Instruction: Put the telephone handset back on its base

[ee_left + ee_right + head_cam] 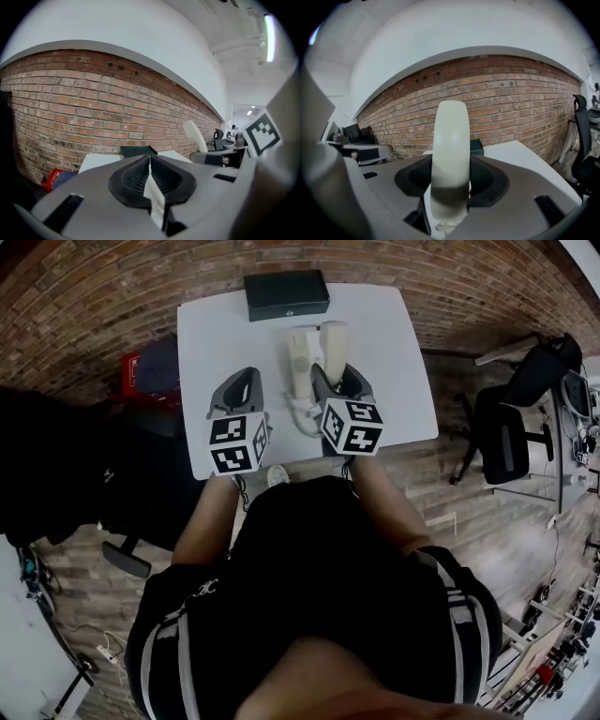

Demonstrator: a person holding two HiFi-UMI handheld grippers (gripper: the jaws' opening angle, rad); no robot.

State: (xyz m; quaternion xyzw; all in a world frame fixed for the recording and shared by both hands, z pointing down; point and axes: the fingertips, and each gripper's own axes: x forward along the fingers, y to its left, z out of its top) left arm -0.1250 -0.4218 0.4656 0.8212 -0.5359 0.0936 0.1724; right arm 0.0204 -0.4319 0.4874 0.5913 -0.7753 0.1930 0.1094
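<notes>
My right gripper (334, 381) is shut on a cream telephone handset (333, 339), which stands up between its pads (485, 180) in the right gripper view, handset (450, 150). The cream telephone base (299, 364) lies on the white table (398, 381) just left of the held handset. A coiled cord (304, 418) hangs below them. My left gripper (241, 392) hovers to the left of the base, shut with nothing in it (150, 161). From the left gripper view the handset (194, 136) rises at the right.
A black box (286, 293) sits at the table's far edge against the brick wall. A black office chair (506, 432) stands to the right of the table. A red item (131, 365) lies on the floor at the left.
</notes>
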